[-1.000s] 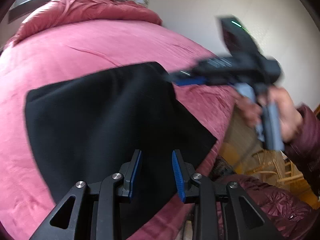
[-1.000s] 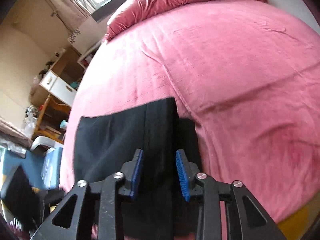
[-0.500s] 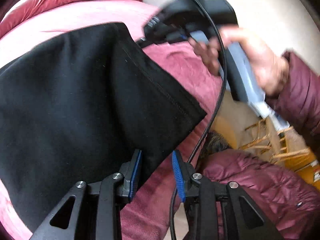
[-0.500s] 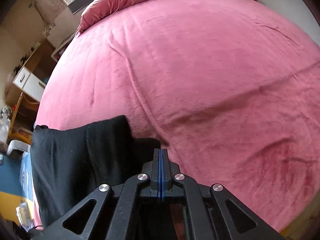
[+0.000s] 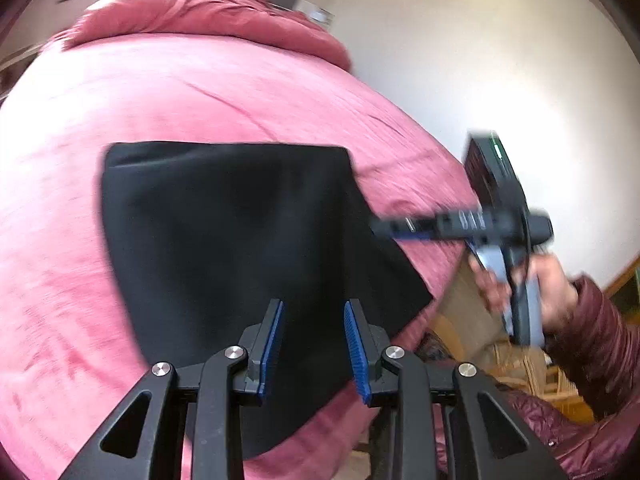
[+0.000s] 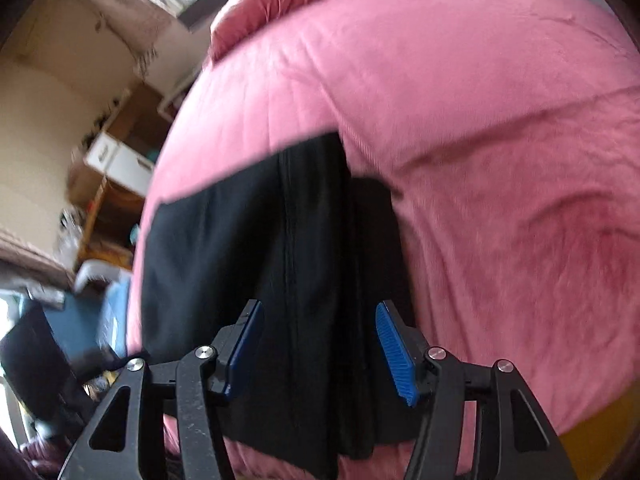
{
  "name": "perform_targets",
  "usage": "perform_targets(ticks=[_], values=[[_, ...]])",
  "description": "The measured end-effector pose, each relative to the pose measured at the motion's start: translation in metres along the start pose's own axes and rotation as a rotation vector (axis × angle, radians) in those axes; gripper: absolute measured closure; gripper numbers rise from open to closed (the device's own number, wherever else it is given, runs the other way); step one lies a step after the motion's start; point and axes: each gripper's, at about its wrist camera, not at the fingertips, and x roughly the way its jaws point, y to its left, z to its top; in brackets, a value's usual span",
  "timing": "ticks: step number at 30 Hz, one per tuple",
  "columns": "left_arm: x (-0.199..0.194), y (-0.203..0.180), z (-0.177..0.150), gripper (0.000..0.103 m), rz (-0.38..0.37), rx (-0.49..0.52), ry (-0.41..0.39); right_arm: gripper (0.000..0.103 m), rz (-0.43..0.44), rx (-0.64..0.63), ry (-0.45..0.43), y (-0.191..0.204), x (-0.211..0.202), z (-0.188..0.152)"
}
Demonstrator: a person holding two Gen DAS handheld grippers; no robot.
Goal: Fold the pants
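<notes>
Bedroom, pink bed (image 5: 200,92) takes most of both views; white wall to one side, shelves and clutter past the bed's other side in the right wrist view. Pants (image 5: 240,232), black, lie flat on the bed near its front edge, already folded into a compact squarish stack. Far edge straight, corners fairly square; front part hangs slightly over the bed edge. Right wrist view shows a seam running down the top layer and a narrower lower layer sticking out at the right side of the stack, so layers are not fully aligned.

Left claw (image 5: 314,348) narrow, part open, nothing between the pads, hovering over the near part of the pants. Right claw (image 6: 320,348) jaws opening, fairly wide; fabric lies below and between them but pads don't press on it, so no grip. Right claw also seen blurred in the left wrist view at the pants' right edge, held by a hand (image 5: 532,292) in a dark red sleeve.

Judgement: folding looks mostly done. Left: maybe one more fold or tidying the offset layer.
</notes>
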Motion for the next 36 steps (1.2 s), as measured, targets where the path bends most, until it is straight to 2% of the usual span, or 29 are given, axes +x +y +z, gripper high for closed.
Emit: perform_targets(ticks=[2, 3, 4, 6, 8, 10, 12, 15, 18, 21, 23, 25, 27, 29, 32, 36], values=[[-0.008, 0.014, -0.002, 0.073, 0.02, -0.053, -0.022, 0.062, -0.054, -0.066, 0.032, 0.008, 0.006, -0.008], [-0.012, 0.022, -0.003, 0.073, 0.031, -0.085, -0.034, 0.078, -0.071, -0.093, 0.04, 0.011, 0.009, -0.011], [-0.017, 0.033, -0.004, 0.073, 0.045, -0.129, -0.05, 0.088, -0.067, -0.106, 0.038, 0.014, 0.009, -0.012], [-0.024, 0.047, -0.004, 0.073, 0.065, -0.188, -0.076, 0.092, -0.078, -0.12, 0.015, 0.018, 0.002, -0.008], [-0.032, 0.064, -0.006, 0.073, 0.081, -0.268, -0.105, 0.092, -0.093, -0.149, -0.017, 0.022, -0.007, -0.002], [-0.035, 0.074, -0.007, 0.073, 0.111, -0.311, -0.127, 0.092, -0.124, -0.162, 0.003, 0.021, -0.002, 0.001], [-0.044, 0.084, 0.0, 0.073, 0.136, -0.322, -0.156, 0.092, -0.143, -0.169, 0.037, 0.014, 0.009, -0.004], [-0.052, 0.094, 0.009, 0.072, 0.154, -0.323, -0.176, 0.091, -0.112, -0.112, 0.03, 0.003, 0.015, -0.002], [-0.046, 0.092, 0.028, 0.072, 0.165, -0.297, -0.181, 0.09, -0.113, -0.118, 0.018, 0.0, 0.013, -0.008], [-0.027, 0.089, 0.047, 0.073, 0.23, -0.291, -0.146, 0.09, -0.102, -0.094, 0.013, -0.001, 0.014, -0.01], [-0.012, 0.093, 0.056, 0.073, 0.303, -0.3, -0.113, 0.09, -0.1, -0.087, 0.008, -0.004, 0.013, -0.012], [0.0, 0.093, 0.062, 0.073, 0.288, -0.3, -0.104, 0.09, -0.095, -0.079, 0.004, -0.006, 0.011, -0.014], [0.012, 0.09, 0.066, 0.072, 0.333, -0.286, -0.074, 0.09, -0.091, -0.071, 0.001, -0.007, 0.013, -0.013], [0.032, 0.089, 0.068, 0.069, 0.421, -0.254, -0.016, 0.09, -0.086, -0.065, 0.0, -0.011, 0.012, -0.012], [0.053, 0.098, 0.062, 0.067, 0.475, -0.256, 0.03, 0.089, -0.075, -0.061, -0.004, -0.019, 0.011, -0.012], [0.057, 0.09, 0.058, 0.066, 0.499, -0.224, 0.007, 0.089, -0.066, -0.058, -0.012, -0.023, 0.01, -0.014]])
